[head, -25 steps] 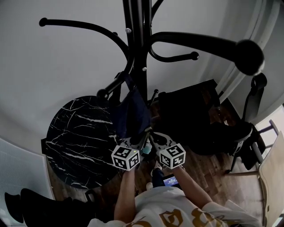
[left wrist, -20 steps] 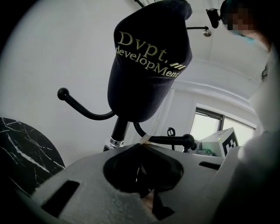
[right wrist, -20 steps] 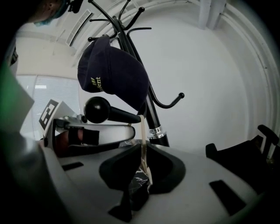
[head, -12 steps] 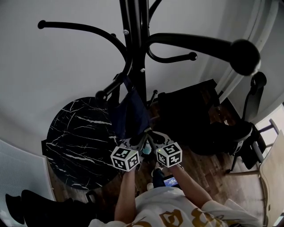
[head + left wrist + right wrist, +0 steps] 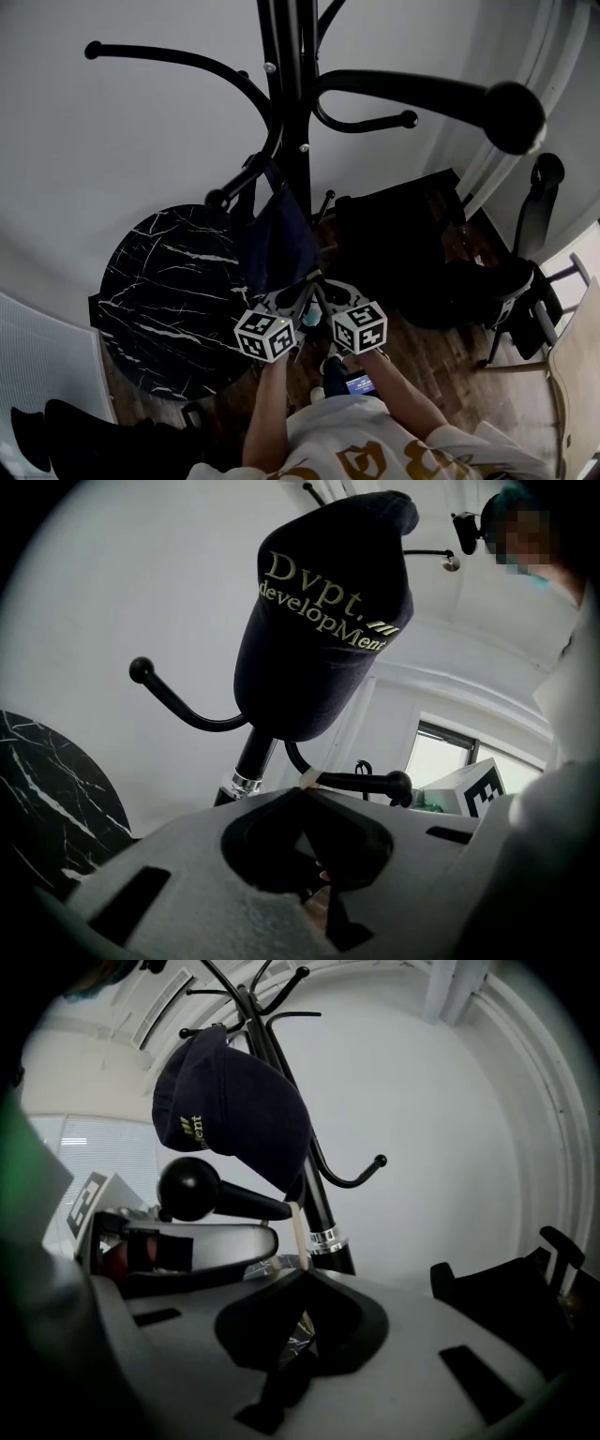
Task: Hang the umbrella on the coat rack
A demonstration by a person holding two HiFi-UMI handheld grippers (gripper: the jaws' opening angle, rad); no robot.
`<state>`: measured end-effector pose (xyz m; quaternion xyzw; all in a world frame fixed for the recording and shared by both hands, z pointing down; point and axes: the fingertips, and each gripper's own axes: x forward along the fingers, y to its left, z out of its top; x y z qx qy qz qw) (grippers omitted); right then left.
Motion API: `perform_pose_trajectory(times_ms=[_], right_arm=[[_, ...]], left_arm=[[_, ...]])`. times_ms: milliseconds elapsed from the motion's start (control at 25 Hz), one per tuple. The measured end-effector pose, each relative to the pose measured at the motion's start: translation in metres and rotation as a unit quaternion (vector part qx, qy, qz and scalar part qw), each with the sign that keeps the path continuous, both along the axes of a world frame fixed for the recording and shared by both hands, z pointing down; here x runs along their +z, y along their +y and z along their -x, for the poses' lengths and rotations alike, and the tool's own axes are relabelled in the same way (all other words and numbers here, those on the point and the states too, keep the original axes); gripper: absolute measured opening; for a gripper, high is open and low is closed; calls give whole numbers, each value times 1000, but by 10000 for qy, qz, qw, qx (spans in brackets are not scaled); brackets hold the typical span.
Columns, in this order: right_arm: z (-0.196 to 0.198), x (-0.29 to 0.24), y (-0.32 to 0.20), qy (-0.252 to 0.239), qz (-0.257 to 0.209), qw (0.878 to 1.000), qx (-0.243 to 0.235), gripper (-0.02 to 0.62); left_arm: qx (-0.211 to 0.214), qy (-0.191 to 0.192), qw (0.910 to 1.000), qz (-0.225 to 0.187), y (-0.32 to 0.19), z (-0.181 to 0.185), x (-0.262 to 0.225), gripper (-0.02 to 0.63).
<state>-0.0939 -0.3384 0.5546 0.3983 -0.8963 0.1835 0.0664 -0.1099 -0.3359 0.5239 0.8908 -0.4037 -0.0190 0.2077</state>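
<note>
The black coat rack (image 5: 298, 103) rises in front of me, and a navy printed cap (image 5: 277, 239) hangs from one of its low arms. Under the cap, my left gripper (image 5: 303, 289) and right gripper (image 5: 319, 289) sit side by side with their tips together. In the right gripper view, a thin beige strap (image 5: 296, 1232) runs from the shut right gripper (image 5: 300, 1274) up over a ball-ended hook arm (image 5: 192, 1188). The left gripper (image 5: 307, 785) is shut too, with the same beige strap (image 5: 309, 778) at its tip against the hook arm (image 5: 375, 782). The umbrella's body is hidden.
A round black marble table (image 5: 169, 291) stands at the left, close to the rack. A dark armchair (image 5: 412, 253) fills the right. A white wall lies behind, and a wood floor (image 5: 450, 366) below. Upper rack arms (image 5: 422, 92) reach out overhead.
Both grippers stay at the same spot under the cap. Only the head view shifts a little.
</note>
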Motion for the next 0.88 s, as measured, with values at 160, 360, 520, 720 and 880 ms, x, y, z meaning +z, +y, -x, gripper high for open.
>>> perform_pose_trajectory(times_ms=[160,360,520,720,880], right_arm=[[-6,0,0,-117,61,9999,68,13],[-17,-7,-5,-160,4,9998,103,12],[-19,-15,-5,-228,-56,9997,87,12],[-21,-21,-5,-276,-110,9995,81,12],[-23,-25,-2,-344,-126,9993,82,12]], left_arm=[[-4,64,10000,12,0,-1,-1,20],[-22,272,9996,-18,0,-6,-7,19],[-51,303,9995,-95,-1,-5,-14,18],[-82,369,9992,-143,0,-4,-19,18],[-76,374,9991,-181,2,-5,-23,18]])
